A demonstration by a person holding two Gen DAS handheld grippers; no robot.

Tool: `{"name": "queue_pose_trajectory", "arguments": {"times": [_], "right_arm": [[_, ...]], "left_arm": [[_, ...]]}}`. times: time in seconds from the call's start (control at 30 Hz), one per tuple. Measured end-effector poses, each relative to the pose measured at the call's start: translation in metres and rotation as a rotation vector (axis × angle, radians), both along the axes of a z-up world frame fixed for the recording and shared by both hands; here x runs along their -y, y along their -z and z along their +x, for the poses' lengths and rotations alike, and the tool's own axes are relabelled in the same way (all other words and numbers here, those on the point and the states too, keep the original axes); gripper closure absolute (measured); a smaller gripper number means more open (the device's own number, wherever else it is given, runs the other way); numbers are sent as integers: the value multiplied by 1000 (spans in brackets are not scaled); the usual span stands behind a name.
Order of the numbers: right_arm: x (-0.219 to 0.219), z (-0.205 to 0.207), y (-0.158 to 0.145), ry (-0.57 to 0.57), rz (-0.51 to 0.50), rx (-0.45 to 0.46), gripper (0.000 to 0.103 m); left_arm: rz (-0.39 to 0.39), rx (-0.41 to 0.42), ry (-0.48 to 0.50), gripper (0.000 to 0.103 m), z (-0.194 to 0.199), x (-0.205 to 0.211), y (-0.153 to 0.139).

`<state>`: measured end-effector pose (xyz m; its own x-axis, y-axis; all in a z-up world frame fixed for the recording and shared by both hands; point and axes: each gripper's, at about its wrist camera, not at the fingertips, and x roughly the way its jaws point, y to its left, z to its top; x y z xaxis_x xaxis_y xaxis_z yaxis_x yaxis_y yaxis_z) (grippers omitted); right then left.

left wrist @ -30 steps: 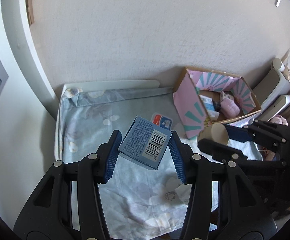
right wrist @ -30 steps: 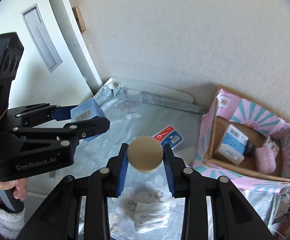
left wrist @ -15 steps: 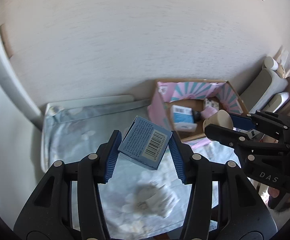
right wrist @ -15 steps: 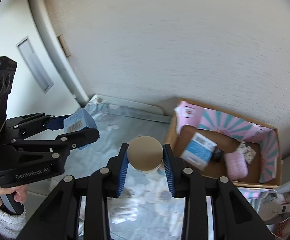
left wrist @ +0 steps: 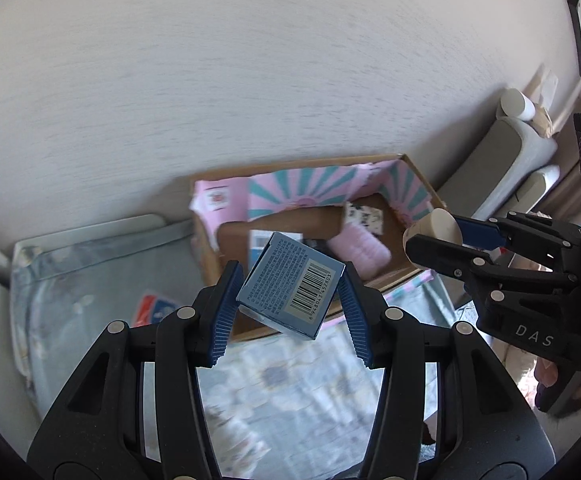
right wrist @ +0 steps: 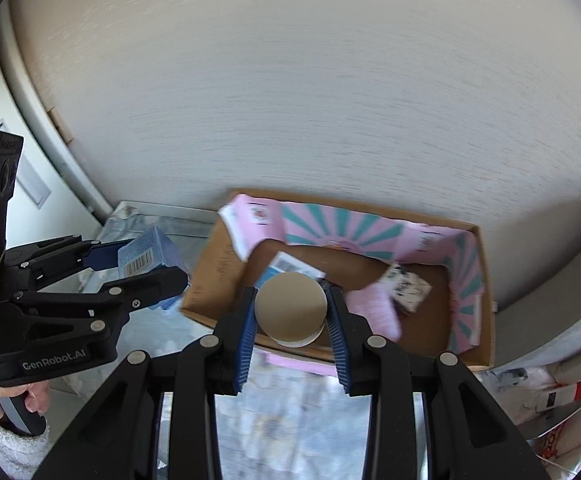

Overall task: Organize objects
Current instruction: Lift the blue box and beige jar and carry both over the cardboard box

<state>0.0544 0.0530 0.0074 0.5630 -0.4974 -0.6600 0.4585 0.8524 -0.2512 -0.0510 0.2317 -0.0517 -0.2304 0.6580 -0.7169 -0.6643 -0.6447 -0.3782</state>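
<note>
My left gripper (left wrist: 290, 312) is shut on a small blue box (left wrist: 290, 288) with a barcode, held tilted in the air over the near edge of an open cardboard box (left wrist: 422, 184) lined with pink and teal paper. My right gripper (right wrist: 292, 322) is shut on a round beige jar (right wrist: 290, 306), lid toward the camera, hovering above the same cardboard box (right wrist: 486, 280). Inside the box lie a pink fuzzy item (right wrist: 374, 304), a white-and-blue carton (right wrist: 290, 266) and a small patterned packet (right wrist: 408, 290). In the right wrist view the left gripper (right wrist: 146, 264) shows at left with the blue box (right wrist: 146, 256).
The cardboard box stands against a pale wall on a light blue floral cloth (left wrist: 102, 280). A red-and-blue packet (left wrist: 152, 308) lies on the cloth left of the box. Grey cushioned furniture (left wrist: 502, 160) and clutter (right wrist: 530, 392) sit to the right.
Both grippers have swung right and risen, carrying the blue box and the jar from above the cloth to above the cardboard box. Neither grip has changed.
</note>
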Motion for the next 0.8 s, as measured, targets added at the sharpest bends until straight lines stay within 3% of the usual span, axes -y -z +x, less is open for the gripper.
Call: {"name": "queue_pose_trajectory", "arguments": {"times": [0.43,0.8], "right_arm": [[60,-26,-1,54,55,-43,72],[101,-8,-6,57,57,-83,72]], "left_arm": [[-28,59,14,58,6,-61,16],[-67,121,2,58,-31,-89,37]]}}
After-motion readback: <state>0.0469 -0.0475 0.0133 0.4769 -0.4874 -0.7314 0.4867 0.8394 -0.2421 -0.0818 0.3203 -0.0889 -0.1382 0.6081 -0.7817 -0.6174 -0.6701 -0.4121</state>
